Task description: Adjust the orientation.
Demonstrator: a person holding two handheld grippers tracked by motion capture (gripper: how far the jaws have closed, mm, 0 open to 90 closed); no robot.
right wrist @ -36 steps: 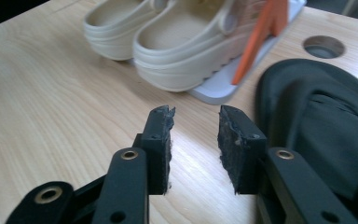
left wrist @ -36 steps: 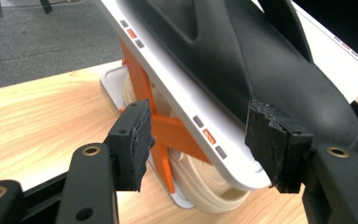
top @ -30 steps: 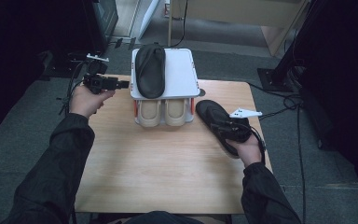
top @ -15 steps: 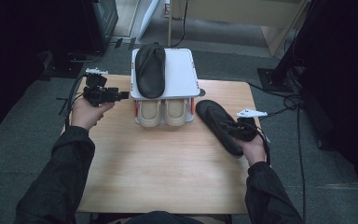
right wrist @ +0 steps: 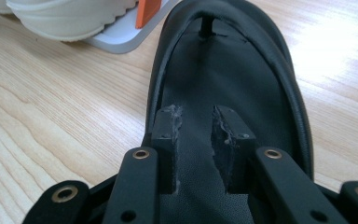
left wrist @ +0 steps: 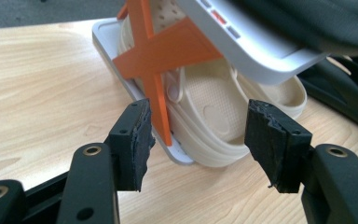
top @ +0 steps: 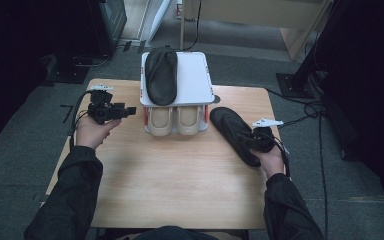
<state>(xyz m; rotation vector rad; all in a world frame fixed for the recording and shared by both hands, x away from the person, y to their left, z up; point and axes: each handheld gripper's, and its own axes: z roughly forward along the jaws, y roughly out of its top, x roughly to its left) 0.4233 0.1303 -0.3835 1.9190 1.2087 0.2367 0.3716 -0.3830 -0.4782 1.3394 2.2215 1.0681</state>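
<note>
A white two-tier rack (top: 195,80) stands at the table's far middle. A black slipper (top: 161,75) lies on its top tier, and a pair of cream clogs (top: 175,120) sits on the lower one. My left gripper (top: 127,111) is open just left of the rack. In the left gripper view its jaws (left wrist: 205,140) frame the orange cross brace (left wrist: 168,51) and the nearest clog (left wrist: 223,102) without touching them. A second black slipper (top: 230,125) lies flat on the table, right of the rack. My right gripper (top: 249,138) is at its heel end, jaws (right wrist: 196,135) nearly together on the insole (right wrist: 233,70).
The wooden table (top: 180,180) has bare room in front of the rack and towards the person. Cables trail off both sides onto the grey floor. A dark stand base (top: 295,82) sits on the floor at the back right.
The left hand has drawn its gripper a little nearer the person along the rack's left side. The right hand and the slipper on the table have barely shifted.
</note>
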